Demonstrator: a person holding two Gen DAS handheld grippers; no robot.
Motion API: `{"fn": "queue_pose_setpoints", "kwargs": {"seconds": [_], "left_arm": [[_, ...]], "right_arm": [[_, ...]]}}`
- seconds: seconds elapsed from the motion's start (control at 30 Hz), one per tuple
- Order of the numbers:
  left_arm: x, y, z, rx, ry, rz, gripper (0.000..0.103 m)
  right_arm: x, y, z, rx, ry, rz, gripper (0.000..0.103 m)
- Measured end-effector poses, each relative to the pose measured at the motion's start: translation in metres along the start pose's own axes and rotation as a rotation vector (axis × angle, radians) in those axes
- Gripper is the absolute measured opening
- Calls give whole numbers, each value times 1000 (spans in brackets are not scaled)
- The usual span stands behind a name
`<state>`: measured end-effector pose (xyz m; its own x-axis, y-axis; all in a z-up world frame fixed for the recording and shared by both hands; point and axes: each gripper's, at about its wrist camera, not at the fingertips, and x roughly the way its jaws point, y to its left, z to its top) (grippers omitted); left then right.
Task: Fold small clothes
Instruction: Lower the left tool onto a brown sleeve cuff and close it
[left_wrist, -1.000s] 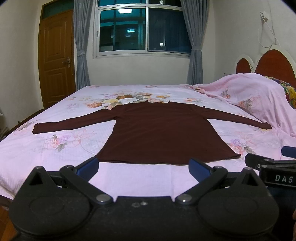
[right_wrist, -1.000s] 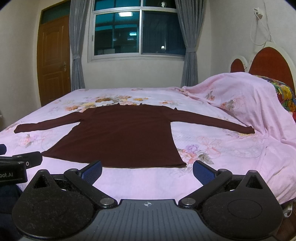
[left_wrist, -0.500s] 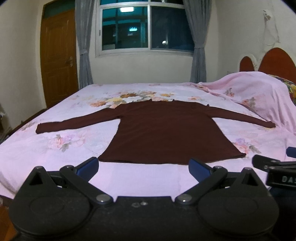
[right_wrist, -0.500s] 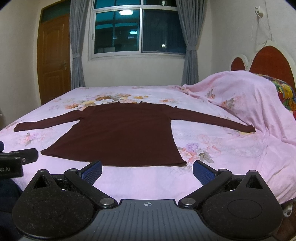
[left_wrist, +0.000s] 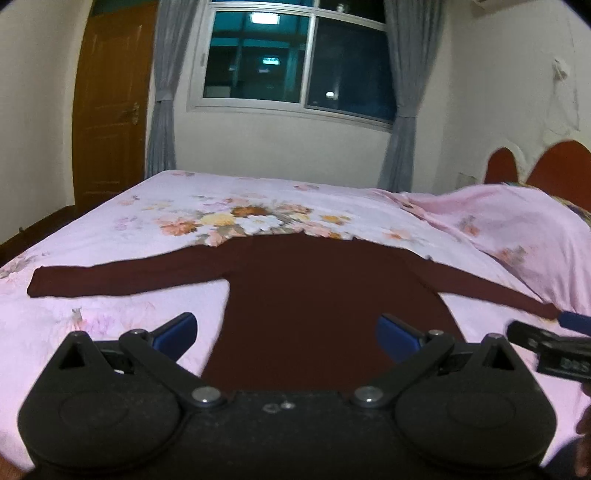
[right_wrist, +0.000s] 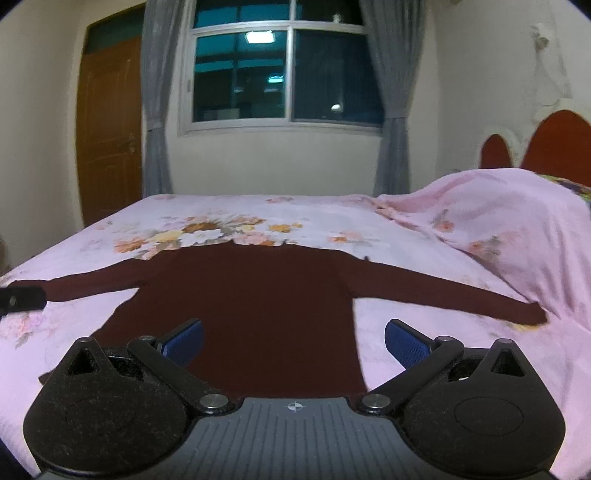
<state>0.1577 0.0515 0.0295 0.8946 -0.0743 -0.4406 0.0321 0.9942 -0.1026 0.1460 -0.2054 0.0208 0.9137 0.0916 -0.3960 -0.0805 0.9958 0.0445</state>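
A dark maroon long-sleeved top (left_wrist: 325, 291) (right_wrist: 258, 295) lies flat on the bed, both sleeves spread out to the sides. My left gripper (left_wrist: 286, 334) hovers open over the top's lower hem, its blue pads (left_wrist: 177, 330) wide apart with nothing between them. My right gripper (right_wrist: 293, 341) is open too, over the hem's right part, its right pad (right_wrist: 404, 343) above the sheet. Each gripper's tip shows at the edge of the other's view: the right gripper (left_wrist: 546, 341) and the left gripper (right_wrist: 22, 299).
The bed carries a pink floral sheet (left_wrist: 110, 229) (right_wrist: 424, 332). A pink cover heaped over pillows (right_wrist: 517, 218) rises at the right by the red headboard (right_wrist: 554, 136). Behind stand a window (right_wrist: 284, 74) with grey curtains and a wooden door (left_wrist: 107, 110).
Both grippers have moved forward and lower over the bed, so the top fills more of each view and its hem now lies under the fingers. Both stay open.
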Motion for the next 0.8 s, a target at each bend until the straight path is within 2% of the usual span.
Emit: {"fn": "queue_pose_setpoints", "kwargs": {"seconds": [0.03,0.23,0.3,0.4,0.5,0.57,0.67,0.73,0.8], "left_arm": [[11,9,4,-11,3,-16,103],[78,67,11,-54,64,121,102],[91,87,12,-79,74,153,102],[110,135,9,-153,87,198,102],[126,203,0,-271,99,282,101],[134,252,-7,-381,92,314,96],[150,319,-23,-591,84,294,52],[160,353,-37,-740,71,287,52],[162,375,-48,-838,16,249,52]], "right_arm": [[9,0,5,-9,-1,8,103],[78,8,29,-24,48,19,103],[104,11,31,-15,74,49,103],[135,17,32,-27,97,49,103],[150,7,26,-4,87,33,103],[159,-7,19,5,88,-5,103],[172,-35,10,16,101,-72,103],[178,-55,4,42,129,-112,103],[181,-70,0,56,141,-149,103]]}}
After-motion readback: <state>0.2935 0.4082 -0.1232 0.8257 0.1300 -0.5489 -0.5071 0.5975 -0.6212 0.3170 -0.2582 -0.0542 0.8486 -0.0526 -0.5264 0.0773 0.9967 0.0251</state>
